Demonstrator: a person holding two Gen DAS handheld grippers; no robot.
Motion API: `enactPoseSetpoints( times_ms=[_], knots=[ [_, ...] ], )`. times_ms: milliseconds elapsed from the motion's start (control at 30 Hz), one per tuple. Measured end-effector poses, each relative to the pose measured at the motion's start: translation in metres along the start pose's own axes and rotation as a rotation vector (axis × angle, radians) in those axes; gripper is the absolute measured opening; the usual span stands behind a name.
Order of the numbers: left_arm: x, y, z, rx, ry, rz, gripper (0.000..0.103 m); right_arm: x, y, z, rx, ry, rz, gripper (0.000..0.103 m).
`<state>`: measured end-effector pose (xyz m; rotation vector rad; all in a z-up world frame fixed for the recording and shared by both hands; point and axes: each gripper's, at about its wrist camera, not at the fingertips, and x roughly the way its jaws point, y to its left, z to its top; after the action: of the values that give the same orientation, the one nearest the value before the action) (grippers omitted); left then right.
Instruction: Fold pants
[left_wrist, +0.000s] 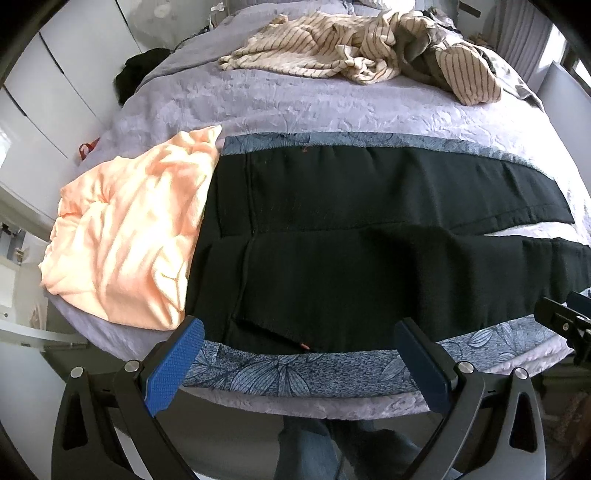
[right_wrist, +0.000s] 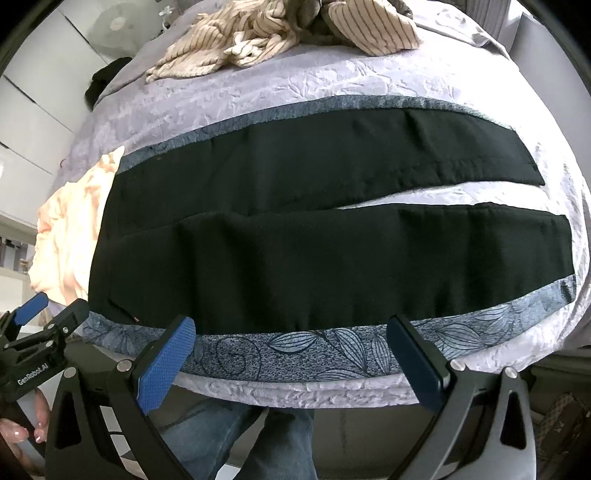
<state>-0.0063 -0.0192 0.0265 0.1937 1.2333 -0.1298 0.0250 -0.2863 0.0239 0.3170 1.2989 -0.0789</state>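
Pants: black pants lying flat across the near end of the bed, waist toward the peach garment, legs running rightward with a narrow gap between them.
Left gripper: left gripper hovering wide open over the near waist edge, gripping nothing.
Right gripper: right gripper hovering wide open over the near leg's edge, gripping nothing.
Step in hand: likely reaching for the near long edge, for folding one leg over the other.
Doing it well: pinching only the black cloth, not the patterned blue band beneath; lifting both ends level; matching seams and hems.
Writing: "GenRobot.AI" showing on the left gripper's body in the right wrist view.
Far clutter: striped clothes heaped well apart.
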Motion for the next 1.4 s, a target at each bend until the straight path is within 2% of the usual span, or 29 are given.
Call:
enactPoseSetpoints(
  times_ms=[1400],
  knots=[
    [-0.0069,-0.0029,-0.0063,0.013,-0.019,0.015,0.103,-0.0053,-0.0057,-0.0022,0.009,-0.014,0.002,0.103]
  ],
)
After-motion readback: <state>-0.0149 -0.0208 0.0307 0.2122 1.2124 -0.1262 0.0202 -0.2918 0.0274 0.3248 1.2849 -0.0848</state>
